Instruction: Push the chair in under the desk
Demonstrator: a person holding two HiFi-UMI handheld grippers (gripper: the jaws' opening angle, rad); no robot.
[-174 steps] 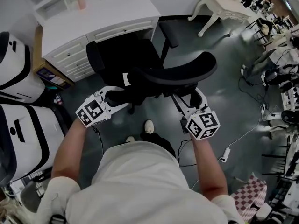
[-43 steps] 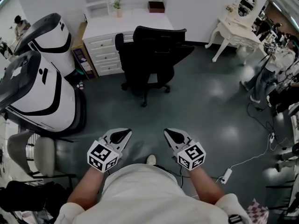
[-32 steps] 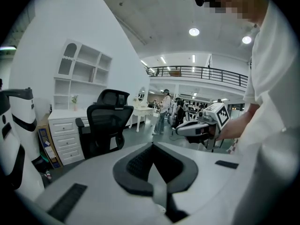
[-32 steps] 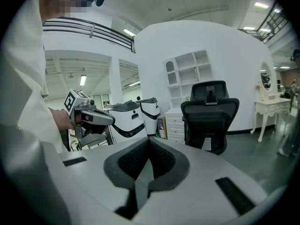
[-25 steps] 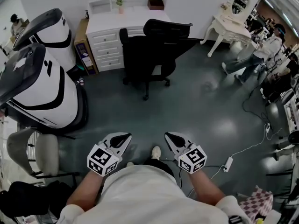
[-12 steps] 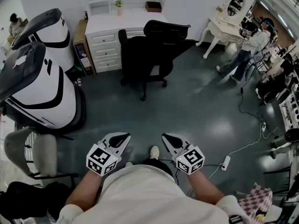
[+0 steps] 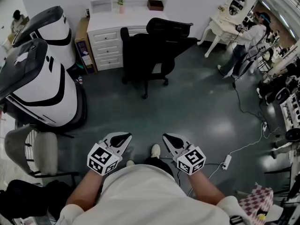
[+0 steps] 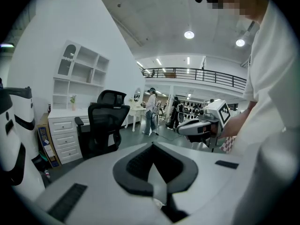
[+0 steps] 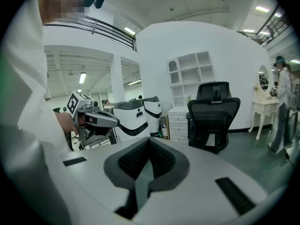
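The black office chair (image 7: 152,50) stands tight against the front of the white desk (image 7: 129,18), just right of the drawer stack (image 7: 108,48), with its backrest and headrest turned toward the person. From here I cannot tell how far the seat sits under the desktop. Both tools are held low near the person's torso, well apart from the chair, with open grey floor (image 7: 187,107) between. The left gripper (image 7: 123,138) has its jaws pressed together with nothing between them, and the right gripper (image 7: 168,138) is the same, closed and empty. A small potted plant (image 7: 122,0) and a brown box (image 7: 154,5) sit on the desk. Large white-and-black pod-shaped machines (image 7: 37,78) stand at the left. At the right, a bystander (image 7: 246,39) stands by a white dressing table (image 7: 225,25).
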